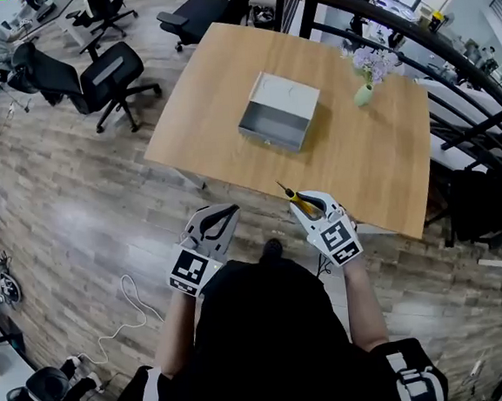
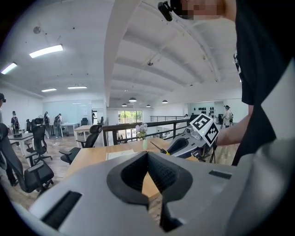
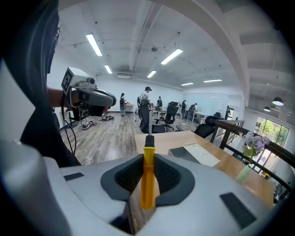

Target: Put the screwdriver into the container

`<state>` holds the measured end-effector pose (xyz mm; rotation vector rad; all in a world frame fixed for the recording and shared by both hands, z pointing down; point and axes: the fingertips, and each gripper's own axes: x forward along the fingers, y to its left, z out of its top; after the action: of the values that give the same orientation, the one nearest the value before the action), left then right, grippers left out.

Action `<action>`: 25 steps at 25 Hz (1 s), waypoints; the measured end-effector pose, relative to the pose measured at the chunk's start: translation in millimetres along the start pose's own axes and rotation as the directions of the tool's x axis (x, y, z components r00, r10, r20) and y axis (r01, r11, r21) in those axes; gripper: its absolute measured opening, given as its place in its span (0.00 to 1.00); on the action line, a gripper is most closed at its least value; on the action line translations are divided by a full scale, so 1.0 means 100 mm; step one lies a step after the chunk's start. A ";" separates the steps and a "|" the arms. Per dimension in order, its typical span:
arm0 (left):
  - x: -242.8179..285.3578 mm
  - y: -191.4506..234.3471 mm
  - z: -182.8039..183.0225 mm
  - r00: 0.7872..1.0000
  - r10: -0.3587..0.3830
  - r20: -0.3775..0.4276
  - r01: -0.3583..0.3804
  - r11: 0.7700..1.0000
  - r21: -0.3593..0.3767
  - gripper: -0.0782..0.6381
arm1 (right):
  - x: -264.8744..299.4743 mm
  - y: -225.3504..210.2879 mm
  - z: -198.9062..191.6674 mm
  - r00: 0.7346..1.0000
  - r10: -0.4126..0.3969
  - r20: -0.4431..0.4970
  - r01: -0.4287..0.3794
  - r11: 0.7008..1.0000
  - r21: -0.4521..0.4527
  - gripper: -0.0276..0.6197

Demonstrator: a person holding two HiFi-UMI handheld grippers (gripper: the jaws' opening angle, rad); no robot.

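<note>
A grey open container [image 1: 278, 112] sits on the wooden table [image 1: 379, 166], with its pale lid standing behind it. My right gripper [image 1: 309, 201] hovers over the table's near edge, shut on a screwdriver [image 1: 295, 196] with a yellow handle. In the right gripper view the screwdriver [image 3: 147, 177] stands upright between the jaws, shaft pointing toward the container [image 3: 196, 155]. My left gripper [image 1: 225, 211] hangs over the floor just left of the table's near corner. In its own view the left gripper [image 2: 147, 156] has its jaw tips touching and holds nothing. That view also shows the right gripper [image 2: 183, 146].
A small green vase of pale flowers [image 1: 367, 76] stands on the table right of the container. Black office chairs [image 1: 105, 77] stand left of and behind the table. A dark railing [image 1: 448, 56] runs along the right. A white cable [image 1: 131, 312] lies on the floor.
</note>
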<state>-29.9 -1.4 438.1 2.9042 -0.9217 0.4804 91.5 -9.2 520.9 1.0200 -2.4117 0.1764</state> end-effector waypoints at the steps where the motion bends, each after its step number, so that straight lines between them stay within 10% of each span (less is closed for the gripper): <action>1: 0.00 0.03 0.00 1.000 0.010 0.000 -0.010 1.000 -0.003 0.14 | 0.02 -0.02 0.02 1.000 0.007 0.004 -0.007 1.000 -0.006 0.18; 25: 0.39 0.44 0.20 0.999 0.036 0.008 -0.036 0.999 -0.019 0.14 | 0.30 -0.58 0.22 1.000 0.014 0.002 -0.014 1.000 -0.016 0.18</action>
<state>-18.9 -61.8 429.9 2.8794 -0.9755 0.4602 105.8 -76.6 512.7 0.9965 -2.4195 0.1608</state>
